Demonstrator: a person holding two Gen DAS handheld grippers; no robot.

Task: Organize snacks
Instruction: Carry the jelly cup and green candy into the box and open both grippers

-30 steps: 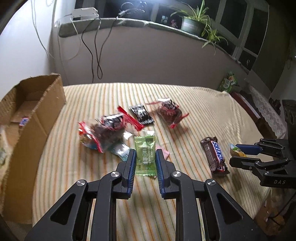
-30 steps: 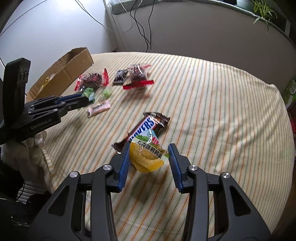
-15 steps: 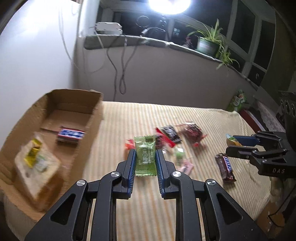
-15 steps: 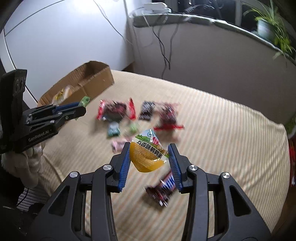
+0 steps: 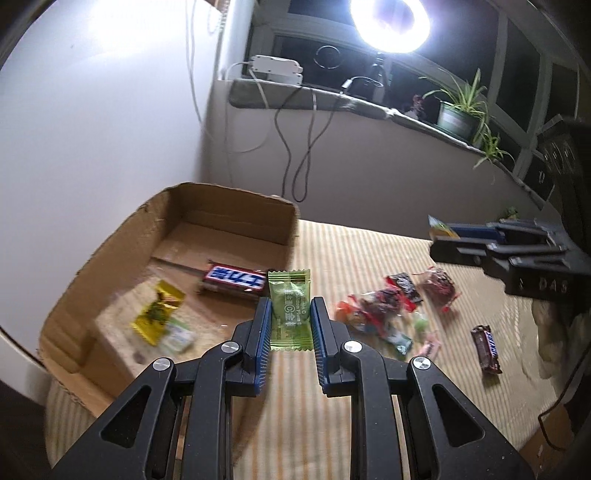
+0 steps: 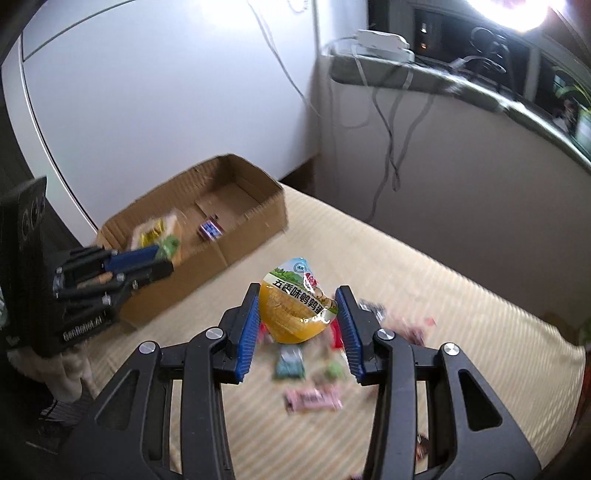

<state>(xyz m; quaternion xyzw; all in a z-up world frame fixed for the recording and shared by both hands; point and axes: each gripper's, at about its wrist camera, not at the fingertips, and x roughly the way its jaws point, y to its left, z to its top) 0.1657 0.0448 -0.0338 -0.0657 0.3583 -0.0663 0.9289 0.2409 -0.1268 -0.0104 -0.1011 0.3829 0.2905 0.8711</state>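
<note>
Our left tongs pinch a green candy in the air, just beside the box. Our right tongs pinch a yellow pack above the bed, over more snacks.

left gripper jaws clamped and angled down, right gripper likewise

Ring lamp lit above sill. White adapter on sill, cables hanging. Potted plant at right.
</note>
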